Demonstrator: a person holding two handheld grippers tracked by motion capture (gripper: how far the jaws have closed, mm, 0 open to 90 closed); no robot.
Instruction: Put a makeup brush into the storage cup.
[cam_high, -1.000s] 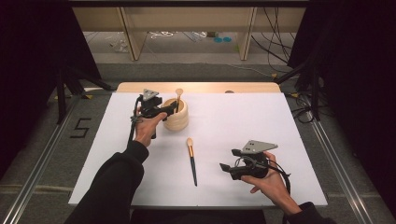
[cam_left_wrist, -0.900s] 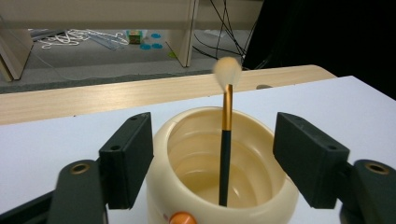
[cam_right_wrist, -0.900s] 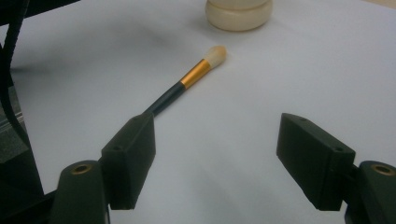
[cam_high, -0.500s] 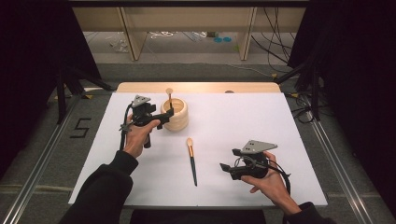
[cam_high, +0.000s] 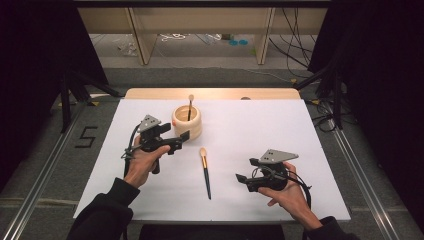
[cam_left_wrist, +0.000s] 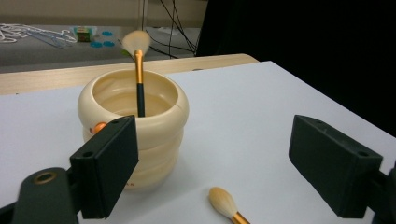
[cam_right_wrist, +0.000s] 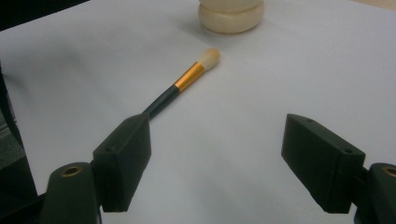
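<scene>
The left claw (cam_high: 176, 142) has pulled back from the cream ribbed cup (cam_high: 187, 121) toward the person and now hangs wide open and empty beside it, while one brush (cam_left_wrist: 138, 70) stands inside the cup with its pale bristles up, so I judge that this brush is just delivered. The second brush (cam_high: 205, 170), with black handle, gold ferrule and soft cream tip, lies flat on the white worktop (cam_high: 300, 130) between both hands. The right claw (cam_high: 243, 180) waits open and empty near its handle.
</scene>
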